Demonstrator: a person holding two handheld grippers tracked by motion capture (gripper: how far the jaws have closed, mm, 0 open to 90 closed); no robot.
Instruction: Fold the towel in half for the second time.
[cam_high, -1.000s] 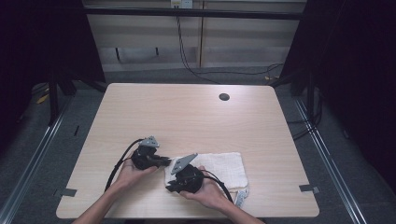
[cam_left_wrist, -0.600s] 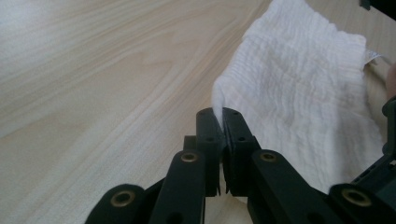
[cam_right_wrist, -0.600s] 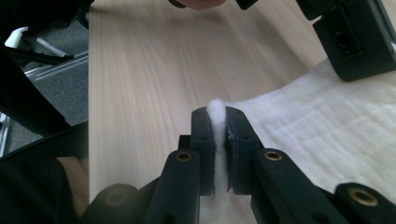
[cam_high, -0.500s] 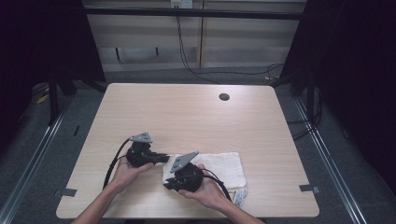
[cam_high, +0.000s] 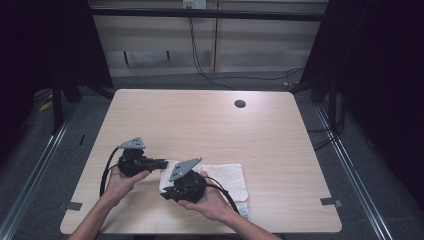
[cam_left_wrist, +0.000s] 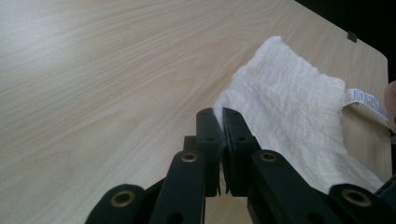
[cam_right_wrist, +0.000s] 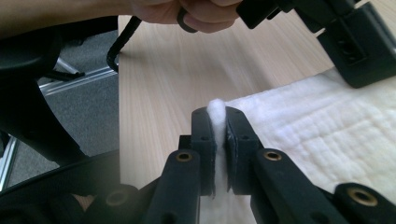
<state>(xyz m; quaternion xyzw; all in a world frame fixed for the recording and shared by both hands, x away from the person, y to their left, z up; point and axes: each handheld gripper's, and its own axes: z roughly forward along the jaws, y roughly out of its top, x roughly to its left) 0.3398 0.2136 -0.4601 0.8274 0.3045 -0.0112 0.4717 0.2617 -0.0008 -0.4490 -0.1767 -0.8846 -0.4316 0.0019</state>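
Wooden table (cam_high: 200, 125); both hand-held grippers, left (cam_left_wrist: 223, 122) and right (cam_right_wrist: 215, 120), clamped on white towel (cam_left_wrist: 299, 112) edge

From the high view you can't really see either gripper's tips, way too small, and the right gripper (cam_high: 172, 192) sits over the near-left corner of the white towel (cam_high: 225, 177). The towel's tag (cam_left_wrist: 366, 101) is unreadable in the left gripper view. Both forearms get cut off at the bottom edge. The left hand (cam_right_wrist: 196, 11) is chopped by the top edge in the right gripper view.
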